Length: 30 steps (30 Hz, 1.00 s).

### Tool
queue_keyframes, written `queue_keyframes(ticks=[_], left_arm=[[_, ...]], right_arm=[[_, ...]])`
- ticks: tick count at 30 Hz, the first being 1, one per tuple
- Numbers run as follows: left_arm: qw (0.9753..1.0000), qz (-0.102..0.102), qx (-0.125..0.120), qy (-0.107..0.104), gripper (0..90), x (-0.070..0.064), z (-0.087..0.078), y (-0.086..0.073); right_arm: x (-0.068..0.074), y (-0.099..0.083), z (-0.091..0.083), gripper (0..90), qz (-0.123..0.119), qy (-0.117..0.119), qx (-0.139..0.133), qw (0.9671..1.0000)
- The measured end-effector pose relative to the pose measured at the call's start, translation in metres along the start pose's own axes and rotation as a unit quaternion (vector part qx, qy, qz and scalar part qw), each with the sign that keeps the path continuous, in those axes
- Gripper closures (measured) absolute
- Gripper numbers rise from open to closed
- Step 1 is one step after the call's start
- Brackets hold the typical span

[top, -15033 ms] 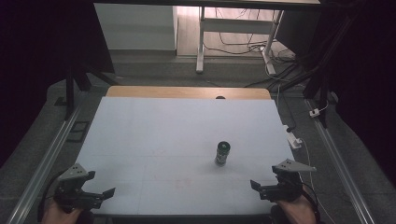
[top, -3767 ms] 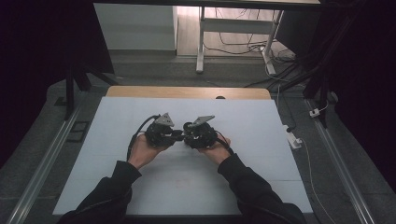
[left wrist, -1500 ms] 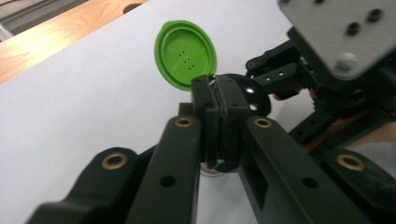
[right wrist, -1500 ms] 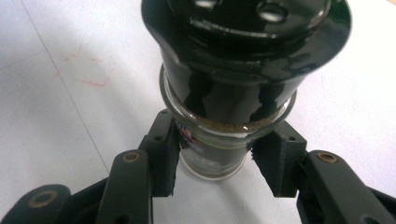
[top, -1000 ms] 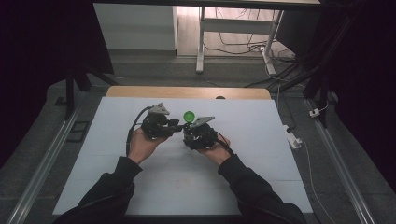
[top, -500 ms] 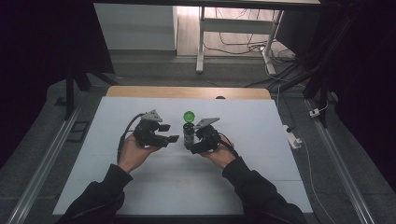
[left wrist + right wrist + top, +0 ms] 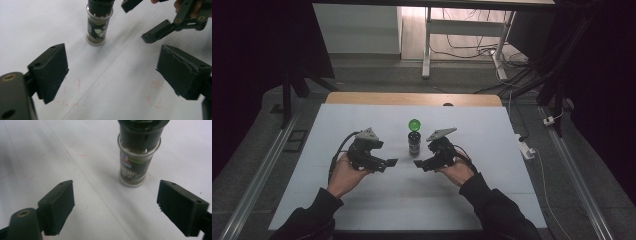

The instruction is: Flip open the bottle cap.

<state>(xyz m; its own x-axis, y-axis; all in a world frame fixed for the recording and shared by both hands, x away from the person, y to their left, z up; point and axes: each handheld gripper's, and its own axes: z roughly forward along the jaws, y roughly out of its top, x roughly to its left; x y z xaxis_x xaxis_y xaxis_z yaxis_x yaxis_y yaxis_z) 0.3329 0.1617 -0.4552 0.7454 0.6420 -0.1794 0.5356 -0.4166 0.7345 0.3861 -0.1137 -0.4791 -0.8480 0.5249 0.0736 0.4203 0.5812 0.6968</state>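
Both tools stand with their jaws spread wide and nothing between them. The left tool (image 7: 387,163) sits just left of and nearer than the spice jar (image 7: 414,142), and the right tool (image 7: 421,165) sits just right of and nearer than it, the two tips pointing toward each other with a small gap between.

The jar stands upright near the middle of the desk (image 7: 492,150), free of both tools, with a green ball (image 7: 414,124) perched on its dark cap. The step in hand looks like letting go and leaving the jar and ball settled. To do it well, I judge each tool should draw straight back toward the near edge, jaws kept wide and low, without sweeping sideways past the glass, since a light knock could roll the ball off.

The desk top is pale and matt, with faint red marks (image 7: 71,96) and a thin seam line across it. A wooden strip (image 7: 412,98) borders its far edge. Metal rails (image 7: 257,175) run down both sides. Beyond, the room is dark, with white table legs (image 7: 427,45) and loose cables (image 7: 472,45) on the floor.
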Motion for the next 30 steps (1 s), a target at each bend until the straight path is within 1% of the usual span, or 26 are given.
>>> queue_keyframes(ticks=[4,8,13,15,19,25,30], left_arm=[[0.9999,-0.013,0.001,-0.005,6.6,-0.001,-0.008,-0.009],[0.9996,-0.025,0.000,-0.009,3.6,-0.002,-0.017,-0.020],[0.9992,-0.038,-0.012,-0.010,1.3,-0.004,-0.031,-0.036],[0.9989,-0.042,-0.018,-0.009,0.5,-0.005,-0.038,-0.042],[0.9985,-0.046,-0.031,-0.005,0.0,-0.008,-0.050,-0.053],[0.9979,-0.051,-0.040,0.001,0.0,-0.013,-0.065,-0.069],[0.9975,-0.055,-0.045,0.010,0.0,-0.016,-0.077,-0.082]], right_arm=[[0.004,-0.004,-0.008,9.7,0.002,0.003,0.006,1.0000],[0.009,-0.009,-0.019,7.4,0.007,0.012,0.002,0.9999],[0.015,-0.019,-0.035,2.0,0.002,0.013,-0.004,0.9999],[0.016,-0.024,-0.041,0.4,-0.001,0.011,-0.008,0.9999],[0.018,-0.032,-0.056,0.0,0.005,0.004,-0.019,0.9998],[0.018,-0.046,-0.077,0.0,0.023,-0.004,-0.039,0.9990],[0.018,-0.058,-0.092,0.0,0.035,-0.013,-0.046,0.9983]])
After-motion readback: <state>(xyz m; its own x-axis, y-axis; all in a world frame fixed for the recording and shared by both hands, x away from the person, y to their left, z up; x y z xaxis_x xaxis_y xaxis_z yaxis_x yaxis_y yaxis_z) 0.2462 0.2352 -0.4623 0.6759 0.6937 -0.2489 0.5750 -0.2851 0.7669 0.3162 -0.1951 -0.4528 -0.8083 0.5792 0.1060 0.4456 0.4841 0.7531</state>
